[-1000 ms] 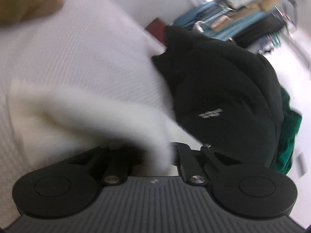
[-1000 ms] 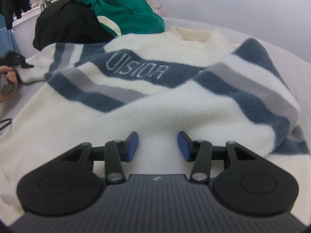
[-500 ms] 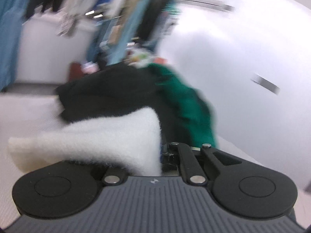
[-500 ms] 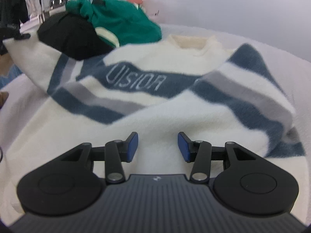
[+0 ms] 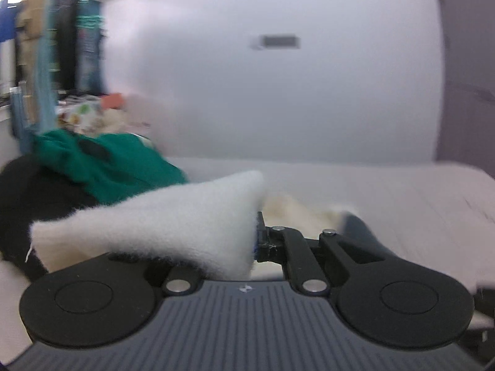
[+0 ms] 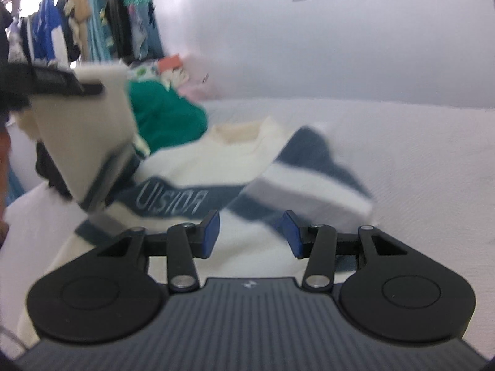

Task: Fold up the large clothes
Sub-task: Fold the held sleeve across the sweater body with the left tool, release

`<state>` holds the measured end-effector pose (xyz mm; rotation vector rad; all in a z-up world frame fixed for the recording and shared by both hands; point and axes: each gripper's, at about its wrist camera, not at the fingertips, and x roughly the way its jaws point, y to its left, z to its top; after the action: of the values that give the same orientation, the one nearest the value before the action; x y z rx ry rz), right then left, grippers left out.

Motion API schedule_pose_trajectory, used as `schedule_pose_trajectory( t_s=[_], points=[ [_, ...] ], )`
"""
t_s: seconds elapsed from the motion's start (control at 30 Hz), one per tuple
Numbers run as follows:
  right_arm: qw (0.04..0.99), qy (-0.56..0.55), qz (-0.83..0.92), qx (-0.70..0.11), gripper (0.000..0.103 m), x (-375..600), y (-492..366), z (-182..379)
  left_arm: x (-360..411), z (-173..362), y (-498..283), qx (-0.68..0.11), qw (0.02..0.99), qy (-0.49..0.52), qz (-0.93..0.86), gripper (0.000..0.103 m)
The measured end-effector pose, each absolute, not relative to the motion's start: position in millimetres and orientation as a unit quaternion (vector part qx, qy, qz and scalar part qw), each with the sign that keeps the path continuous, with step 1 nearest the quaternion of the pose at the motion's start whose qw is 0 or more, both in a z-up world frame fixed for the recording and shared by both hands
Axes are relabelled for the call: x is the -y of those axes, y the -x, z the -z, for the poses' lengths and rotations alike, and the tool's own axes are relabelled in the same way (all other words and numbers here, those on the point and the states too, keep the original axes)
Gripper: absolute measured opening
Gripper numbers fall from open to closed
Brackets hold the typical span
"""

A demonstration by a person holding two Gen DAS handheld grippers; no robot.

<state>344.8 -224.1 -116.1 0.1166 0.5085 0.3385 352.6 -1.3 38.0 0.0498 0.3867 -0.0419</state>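
A cream sweater [image 6: 216, 157] with navy and grey stripes and the word "VISION" lies front up on a white bed [image 6: 417, 160]. My left gripper [image 5: 254, 238] is shut on the cuff of its sleeve [image 5: 161, 225], which covers the left finger. In the right wrist view that sleeve [image 6: 83, 136] hangs lifted at the left, held by the left gripper [image 6: 55, 83] above the sweater's body. My right gripper [image 6: 251, 234] is open and empty, low over the sweater's lower front.
A green garment [image 6: 167, 117] and a black garment [image 5: 27, 204] are piled at the bed's far left. Clothes hang on racks [image 6: 92, 21] behind them. A plain white wall [image 6: 340, 46] stands behind the bed.
My left gripper has lifted the sleeve cuff off the bed and swung it up and toward the sweater's body. My right gripper has risen a little and stays open.
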Motion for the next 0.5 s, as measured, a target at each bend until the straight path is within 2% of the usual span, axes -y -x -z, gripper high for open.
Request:
schedule_pose_trajectory(
  t_s=[0.2,0.43,0.5],
  points=[
    [0.957,-0.103,-0.137,-0.232,0.05,263.2,-347.2,113.6,71.9,21.4,-360.9,-0.252,0.965,-0.059,0.05,0.009],
    [0.94,-0.164,-0.139,-0.264,0.05,287.0,-356.8,120.4,97.1,95.8,-368.4,-0.334,0.939,-0.033,0.072,0.01],
    [0.94,-0.163,-0.139,-0.265,0.05,288.2,-355.6,121.8,100.8,104.7,-369.4,-0.334,0.939,-0.03,0.071,0.015]
  ],
)
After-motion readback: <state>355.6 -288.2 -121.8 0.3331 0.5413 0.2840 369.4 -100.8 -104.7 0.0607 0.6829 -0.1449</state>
